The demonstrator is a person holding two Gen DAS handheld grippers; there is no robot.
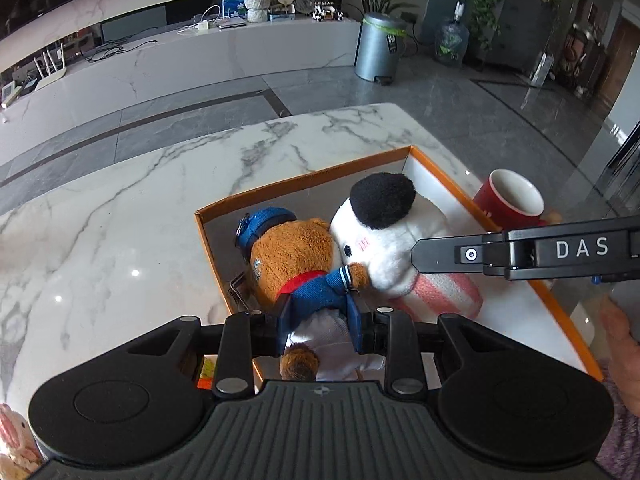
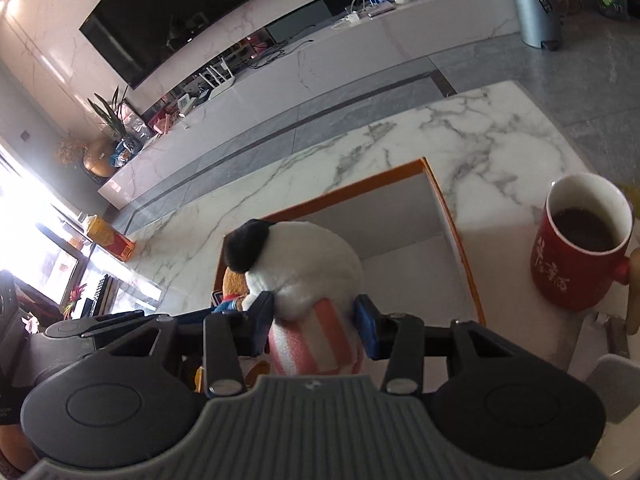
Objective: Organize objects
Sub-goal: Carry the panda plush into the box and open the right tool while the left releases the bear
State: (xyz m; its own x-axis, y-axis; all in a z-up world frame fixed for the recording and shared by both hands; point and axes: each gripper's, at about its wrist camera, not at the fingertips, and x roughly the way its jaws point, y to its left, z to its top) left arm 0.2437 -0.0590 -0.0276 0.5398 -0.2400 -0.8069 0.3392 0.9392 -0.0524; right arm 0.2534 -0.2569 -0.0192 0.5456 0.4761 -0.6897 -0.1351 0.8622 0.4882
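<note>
The brown bear (image 1: 296,264) and the white plush (image 1: 384,248) are both hanging over the orange-rimmed box (image 1: 304,178), which sits mid-frame on the marble table (image 1: 120,208) in both wrist views. So the thing that matters for the drop: the box floor is right underneath and slightly ahead of both sets of tongs, and the open white space is toward the upper right of the box. The bear's long axis runs from the bottom centre of the left view up toward its blue cap, leaning left; the white plush points up and left in the right wrist view, black ear first.

The left gripper (image 1: 320,334) is pinching the bear around its blue-and-white outfit, jaws fairly narrow. The right gripper (image 2: 316,326) is clamped on the white plush (image 2: 308,268) at its pink striped middle, jaws wider. The two toys touch head to head. A red mug (image 2: 580,248) stands just outside the box's right edge, so I'd watch that side.
</note>
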